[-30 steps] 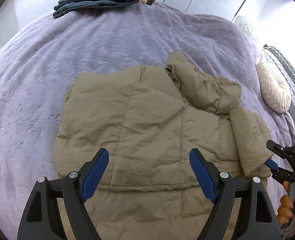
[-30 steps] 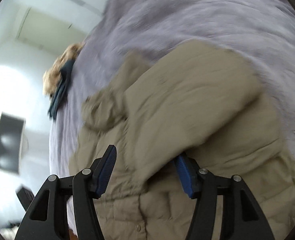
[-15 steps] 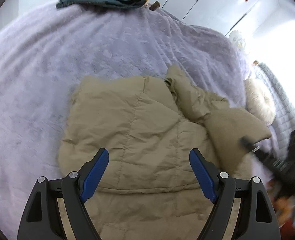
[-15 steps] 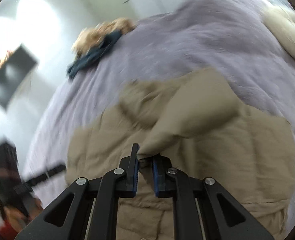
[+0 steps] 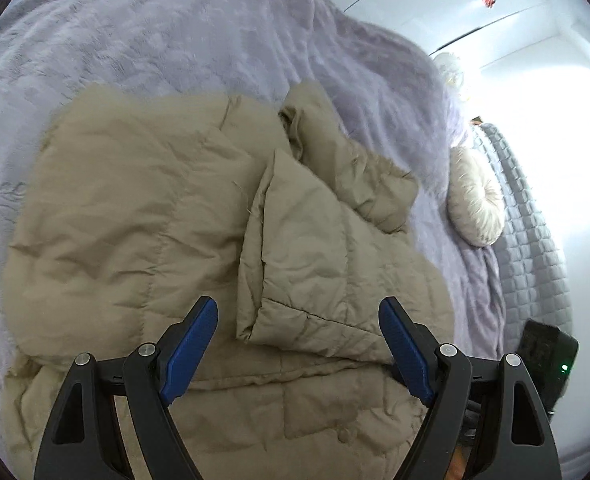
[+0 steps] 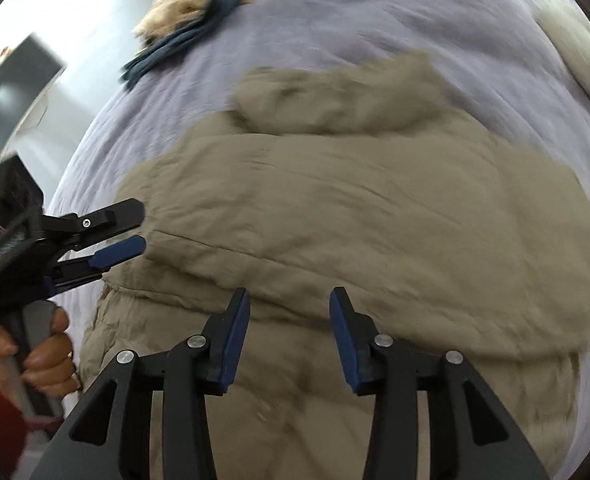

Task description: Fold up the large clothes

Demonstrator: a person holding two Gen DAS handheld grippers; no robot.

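I can read no writing anywhere. The tan jacket (image 5: 143, 216) lies flat on the purple blanket (image 5: 175, 32) beneath me. My left gripper (image 5: 297, 344) hangs wide and empty above its folded sleeve (image 5: 307, 256); my right gripper (image 6: 289, 336) is opening, nothing between its jaws.

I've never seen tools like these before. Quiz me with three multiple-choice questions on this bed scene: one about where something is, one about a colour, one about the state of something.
1. Where does the round cream cushion lie?
A. on top of the jacket
B. on the bed, to the right of the jacket
C. on the floor

2. What colour is the padded jacket?
A. khaki tan
B. red
C. black

3. How does the jacket's sleeve lie?
A. hanging off the bed
B. folded over the jacket's body
C. clamped in the left gripper

Answers:
1 B, it rests on the purple blanket near the quilted headboard.
2 A, tan all over.
3 B, it lies flat across the body, and the left gripper stands open and empty.
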